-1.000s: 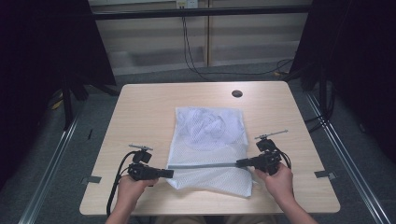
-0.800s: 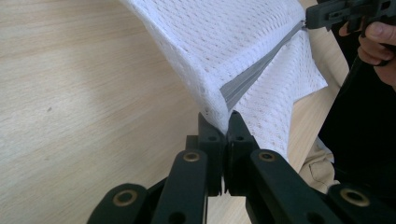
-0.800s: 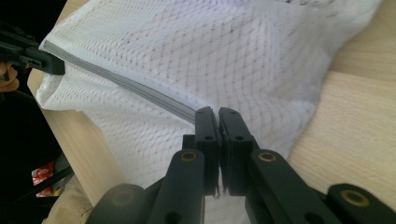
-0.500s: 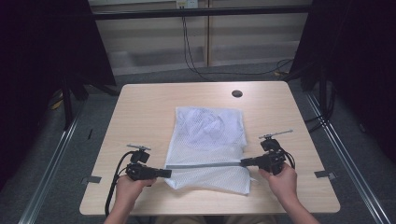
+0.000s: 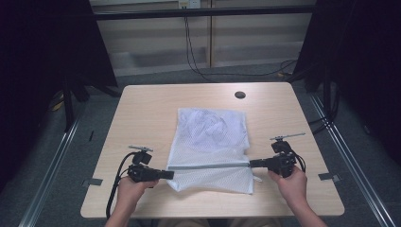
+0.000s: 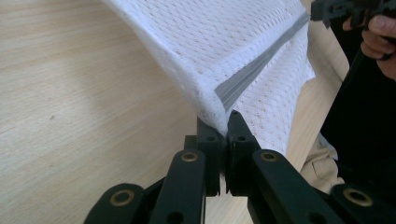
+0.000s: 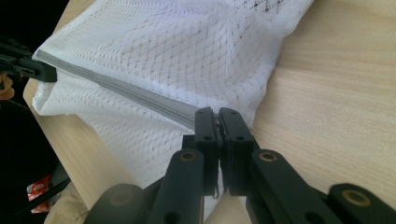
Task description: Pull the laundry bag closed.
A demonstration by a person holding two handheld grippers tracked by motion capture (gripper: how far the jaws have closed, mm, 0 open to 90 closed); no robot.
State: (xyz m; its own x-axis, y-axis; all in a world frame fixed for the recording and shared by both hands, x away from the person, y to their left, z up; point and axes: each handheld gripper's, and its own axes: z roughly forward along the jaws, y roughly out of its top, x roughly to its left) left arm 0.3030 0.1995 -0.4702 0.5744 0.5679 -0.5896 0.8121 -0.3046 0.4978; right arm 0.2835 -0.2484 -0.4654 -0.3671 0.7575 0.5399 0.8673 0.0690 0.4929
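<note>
A white mesh laundry bag (image 5: 210,146) with a grey zipper band (image 5: 208,166) lies on the light wooden table (image 5: 151,113). My left gripper (image 5: 168,174) is shut on the bag's left end of the zipper (image 6: 243,79), the mesh (image 6: 210,46) rising from between its closed jaws. My right gripper (image 5: 252,164) is shut on the right end of the zipper (image 7: 140,95), with mesh (image 7: 187,46) spreading beyond it. The zipper is pulled taut in a straight line between the two grippers, lifted a little off the table. Something pale shows inside the bag's far half.
A small dark round hole (image 5: 240,94) sits near the table's far right edge. Bare tabletop lies left and right of the bag. Cables (image 5: 191,42) hang at the wall behind. Metal rails (image 5: 52,161) run along the floor on both sides.
My right gripper has shifted slightly to the right, drawing the zipper tighter. The left gripper has held its place.
</note>
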